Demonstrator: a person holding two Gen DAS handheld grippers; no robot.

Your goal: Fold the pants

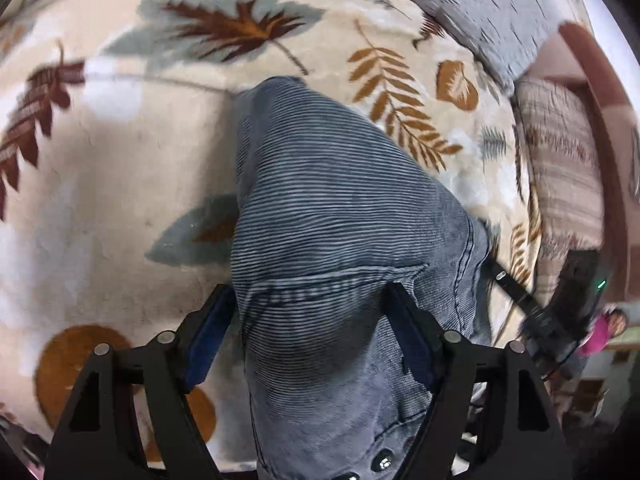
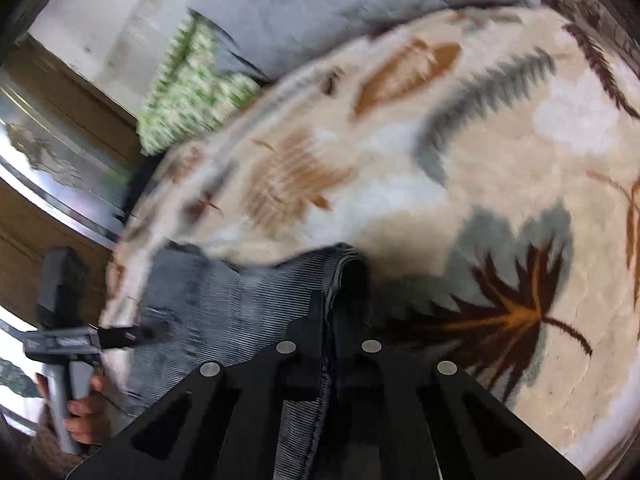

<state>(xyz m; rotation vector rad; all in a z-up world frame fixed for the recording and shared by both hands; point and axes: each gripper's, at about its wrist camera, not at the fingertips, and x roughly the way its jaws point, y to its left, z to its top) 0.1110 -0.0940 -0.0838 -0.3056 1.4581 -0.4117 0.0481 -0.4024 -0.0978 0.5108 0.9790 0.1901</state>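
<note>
Item: pants (image 1: 340, 208), blue-grey denim with fine crosswise ribbing, darker stitched seams and a curved stitched seam across the cloth; two metal rivets show at the lower edge of the left wrist view. Location: lying on a cream blanket (image 1: 112, 168) printed with brown, rust and grey-green leaves, one long section running away from the camera, its far end narrow and rounded.

Left gripper (image 1: 308, 292): black frame, blue pads, jaws spread wide. A hump of the denim rises between the fingers; whether the pads press on it cannot be told from this view.

Right of the pants, left wrist view: the other tool, blurred, at the cloth's right edge; beyond it a striped brown-and-pink cushion (image 1: 560, 168) and a grey cover (image 1: 500, 4).

Right wrist view, from the left: a hand (image 2: 82, 412) gripping a grey handle, a green-patterned cloth (image 2: 188, 84) further back, then the pants spread flat with heavy motion blur.

Right gripper (image 2: 330, 304): fingers clenched together on a folded, seamed edge of the pants, which stands up between them.
</note>
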